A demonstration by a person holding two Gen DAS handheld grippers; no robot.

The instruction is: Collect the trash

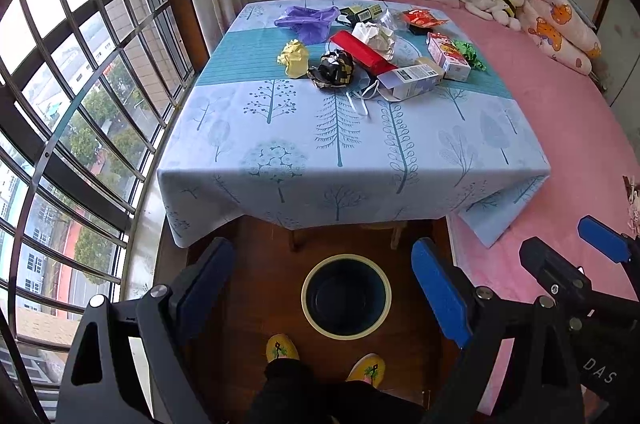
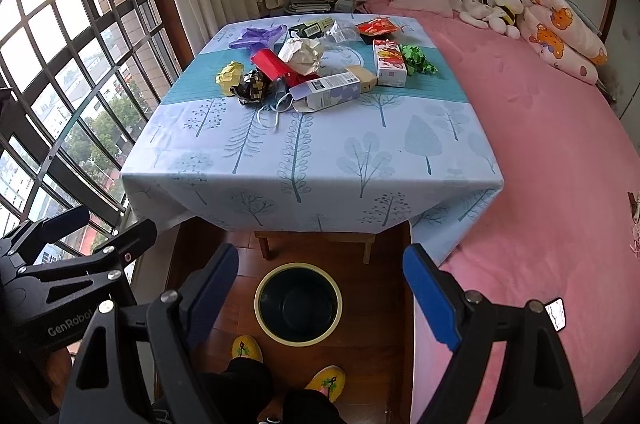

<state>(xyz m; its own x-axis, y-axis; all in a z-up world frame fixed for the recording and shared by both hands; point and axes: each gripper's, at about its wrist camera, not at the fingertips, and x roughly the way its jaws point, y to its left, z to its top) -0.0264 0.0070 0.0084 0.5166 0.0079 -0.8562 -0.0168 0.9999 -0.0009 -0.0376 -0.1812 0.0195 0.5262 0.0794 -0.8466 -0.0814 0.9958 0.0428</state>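
A pile of trash lies on the far half of the table (image 1: 340, 159) (image 2: 320, 159): yellow crumpled paper (image 1: 295, 57) (image 2: 230, 75), a black-gold wrapper (image 1: 334, 67) (image 2: 252, 87), a red box (image 1: 364, 53) (image 2: 276, 63), white crumpled paper (image 1: 376, 35) (image 2: 304, 53), a purple bag (image 1: 308, 19) (image 2: 256, 35), a white carton (image 1: 412, 81) (image 2: 328, 91) and a green wrapper (image 1: 470, 53) (image 2: 418, 59). A dark bin (image 1: 306, 298) (image 2: 258, 304) stands on the floor below. My left gripper (image 1: 324, 248) (image 2: 100, 228) and right gripper (image 2: 320, 256) (image 1: 568, 244) hover open above the bin, both holding nothing.
A pink bed (image 1: 560, 143) (image 2: 560, 163) runs along the table's right side, with pillows and soft toys at its head. A barred window (image 1: 80, 103) fills the left. A person's feet in yellow slippers (image 1: 282, 348) (image 2: 248, 348) stand by the bin. A phone (image 2: 556, 314) lies on the bed.
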